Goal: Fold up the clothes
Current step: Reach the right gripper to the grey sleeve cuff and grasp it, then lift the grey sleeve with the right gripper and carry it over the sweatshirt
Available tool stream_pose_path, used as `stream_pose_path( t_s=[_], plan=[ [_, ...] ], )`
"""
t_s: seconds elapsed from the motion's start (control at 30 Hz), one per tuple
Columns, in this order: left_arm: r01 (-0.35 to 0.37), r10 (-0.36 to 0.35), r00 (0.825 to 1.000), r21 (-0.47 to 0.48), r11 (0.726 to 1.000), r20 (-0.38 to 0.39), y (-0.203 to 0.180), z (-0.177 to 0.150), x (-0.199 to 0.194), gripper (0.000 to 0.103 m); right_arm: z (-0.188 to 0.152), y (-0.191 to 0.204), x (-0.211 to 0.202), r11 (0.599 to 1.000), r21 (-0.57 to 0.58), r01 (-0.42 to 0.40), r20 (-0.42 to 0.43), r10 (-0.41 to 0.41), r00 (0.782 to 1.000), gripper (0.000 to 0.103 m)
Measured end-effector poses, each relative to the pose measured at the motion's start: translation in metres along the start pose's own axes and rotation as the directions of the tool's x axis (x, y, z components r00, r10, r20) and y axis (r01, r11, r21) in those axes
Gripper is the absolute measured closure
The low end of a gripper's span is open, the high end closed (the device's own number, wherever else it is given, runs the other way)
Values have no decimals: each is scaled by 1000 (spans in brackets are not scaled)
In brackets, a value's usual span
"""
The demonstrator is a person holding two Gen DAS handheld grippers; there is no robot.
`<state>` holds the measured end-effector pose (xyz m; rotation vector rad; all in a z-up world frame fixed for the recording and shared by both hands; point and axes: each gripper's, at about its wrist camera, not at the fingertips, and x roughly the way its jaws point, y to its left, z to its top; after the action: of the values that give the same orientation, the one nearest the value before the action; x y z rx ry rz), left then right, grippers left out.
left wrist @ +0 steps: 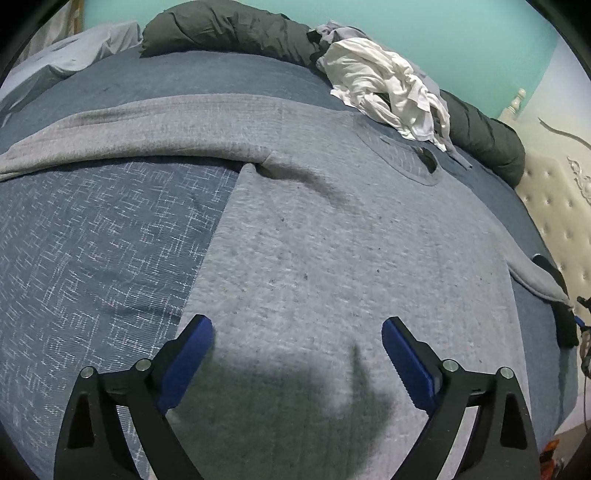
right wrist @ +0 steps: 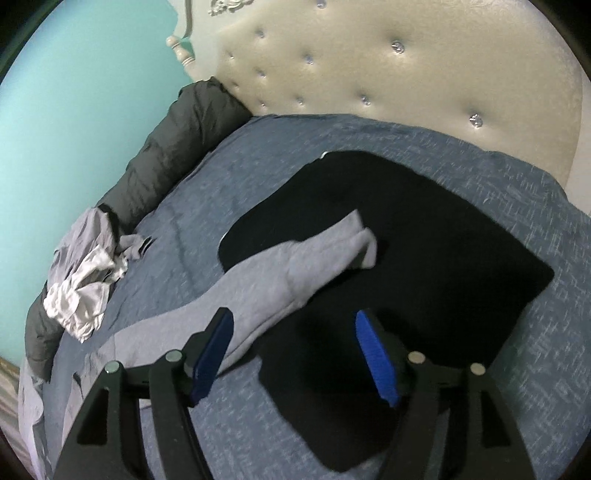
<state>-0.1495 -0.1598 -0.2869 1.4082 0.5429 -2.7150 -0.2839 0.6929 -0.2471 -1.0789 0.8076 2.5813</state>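
Note:
A grey sweatshirt [left wrist: 332, 251] lies spread flat on the blue bedspread [left wrist: 92, 240], neck hole toward the far right, one sleeve stretched out to the left. My left gripper [left wrist: 297, 328] hangs open just above the sweatshirt's lower body, nothing between its blue pads. The right wrist view shows the sweatshirt's other sleeve [right wrist: 280, 273] lying across a folded black garment [right wrist: 424, 240]. Over that sleeve and the black garment my right gripper [right wrist: 295, 321] stands open and empty.
A heap of white and grey clothes [left wrist: 388, 92] sits at the far side, against a rolled dark grey duvet [left wrist: 229, 29]. A cream tufted headboard [right wrist: 369, 62] borders the bed. The wall behind is turquoise. Light bedding [left wrist: 74, 51] lies at far left.

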Motion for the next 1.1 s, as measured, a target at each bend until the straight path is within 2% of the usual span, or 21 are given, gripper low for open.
stream_pose_path(
  t_s=[0.13,0.53,0.67,0.73,0.8,0.9,1.1],
  plan=[
    [-10,10,1000,-2,1000,12,-3,2,3,0,11,-3,10,999,1,33,4,-33,999,33],
    [-32,32,998,-1,1000,53,-11,9,7,0,28,-2,46,997,-19,71,-35,-72,997,33],
    [-38,37,998,15,999,60,-15,8,9,0,27,-3,52,995,-42,87,-32,-88,996,51],
    [-43,41,997,19,999,63,-15,7,10,0,27,-1,53,995,-59,83,-23,-85,996,65],
    [-47,46,997,21,999,66,-15,7,11,0,27,1,51,993,-80,86,-7,-87,996,85],
    [-50,49,997,16,999,65,-13,7,12,0,25,9,44,991,-116,71,28,-68,997,95],
    [-54,53,996,16,998,73,-12,4,10,0,23,40,22,982,-189,20,80,-5,997,97]
  ],
)
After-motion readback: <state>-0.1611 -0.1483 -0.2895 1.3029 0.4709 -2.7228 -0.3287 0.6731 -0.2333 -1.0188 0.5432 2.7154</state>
